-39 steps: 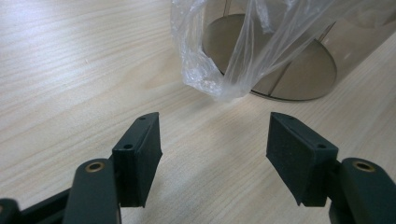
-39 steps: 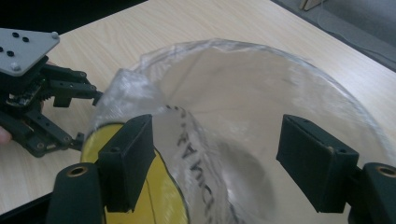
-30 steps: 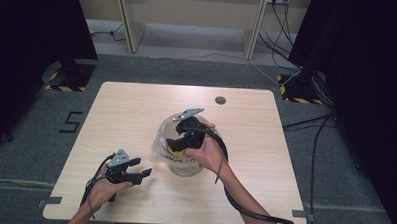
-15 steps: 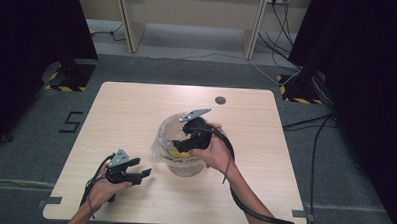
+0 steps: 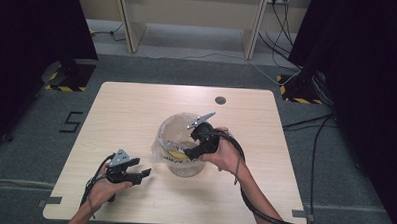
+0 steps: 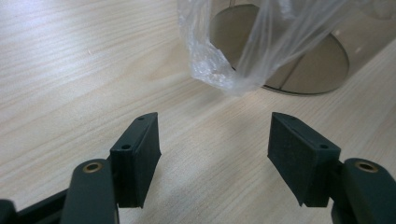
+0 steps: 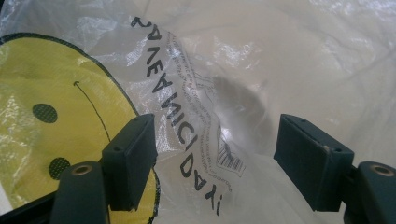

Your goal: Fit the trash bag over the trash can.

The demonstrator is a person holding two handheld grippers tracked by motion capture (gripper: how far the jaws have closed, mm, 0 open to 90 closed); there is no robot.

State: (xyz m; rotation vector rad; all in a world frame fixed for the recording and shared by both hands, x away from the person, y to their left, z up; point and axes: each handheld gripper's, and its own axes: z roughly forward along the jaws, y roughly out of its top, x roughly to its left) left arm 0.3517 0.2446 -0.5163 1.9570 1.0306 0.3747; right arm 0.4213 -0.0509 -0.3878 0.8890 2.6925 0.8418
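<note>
Two grippers working a clear plastic bag (image 5: pixel 178 141) lining a glass jar (image 5: pixel 184 167) at table (image 5: pixel 136 105) centre. Right gripper (image 5: pixel 185 154) having dipped from 3 o'clock into the bag mouth, jaws apart, nothing pinched. Left gripper (image 5: pixel 143 175) idling at 8 o'clock, jaws apart. Loose film (image 6: pixel 219 70) crowding the rim; cable port (image 5: pixel 220 100) at 12, clear of the work.

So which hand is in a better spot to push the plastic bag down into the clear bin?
Probably the right. The right gripper is already inside the clear bin, jaws open around the plastic bag. The left gripper rests open on the table, beside the bin.
</note>
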